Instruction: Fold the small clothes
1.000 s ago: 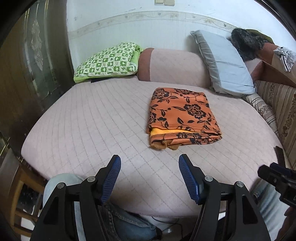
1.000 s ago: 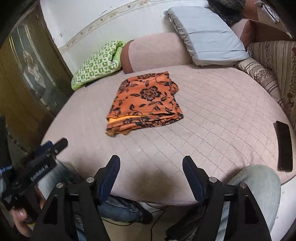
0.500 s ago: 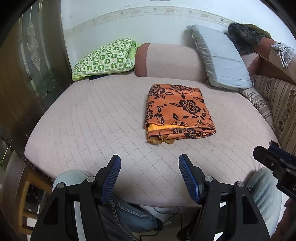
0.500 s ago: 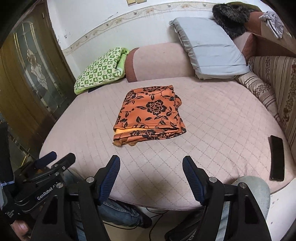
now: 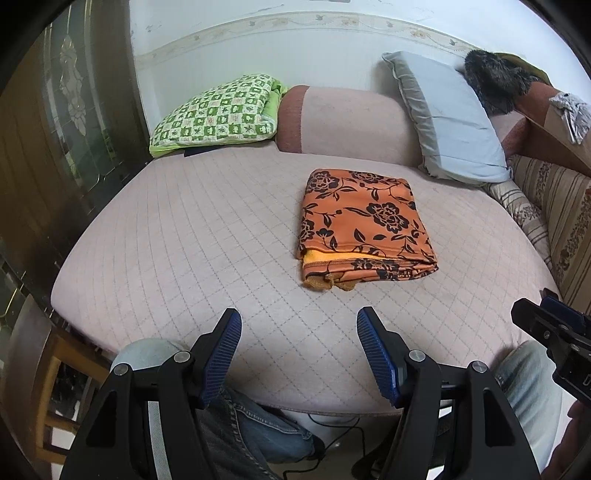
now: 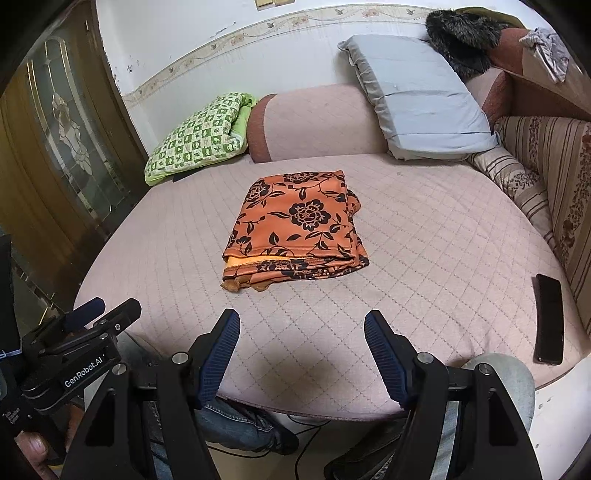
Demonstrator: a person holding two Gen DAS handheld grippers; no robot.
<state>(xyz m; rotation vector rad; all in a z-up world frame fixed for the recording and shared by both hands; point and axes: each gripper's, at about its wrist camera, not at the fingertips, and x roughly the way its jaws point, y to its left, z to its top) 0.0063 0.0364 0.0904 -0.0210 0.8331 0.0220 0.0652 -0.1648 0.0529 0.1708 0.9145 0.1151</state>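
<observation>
Even, soft indoor light; sharp focus. Fisheye bends the edges into black corners, and faint shadow falls below the cloth [image 6: 295,236].

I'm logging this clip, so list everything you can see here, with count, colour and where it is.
folded cloth: one, orange with black flowers, middle of the bed
bed cover: one, pale pink quilted, under everything
checked pillow: one, green and white, far left corner
bolster: one, pink with a brown end, at the head of the bed
grey pillow: one, light grey-blue, leaning at the far right
furry item: one, dark, above the grey pillow
striped cushion: one, beige and brown, right edge
phone: one, black, flat on the bed's right near edge
door: one, brown with patterned glass, left
left gripper: one, black with blue pads, open, empty
right gripper: one, same, open, empty
</observation>
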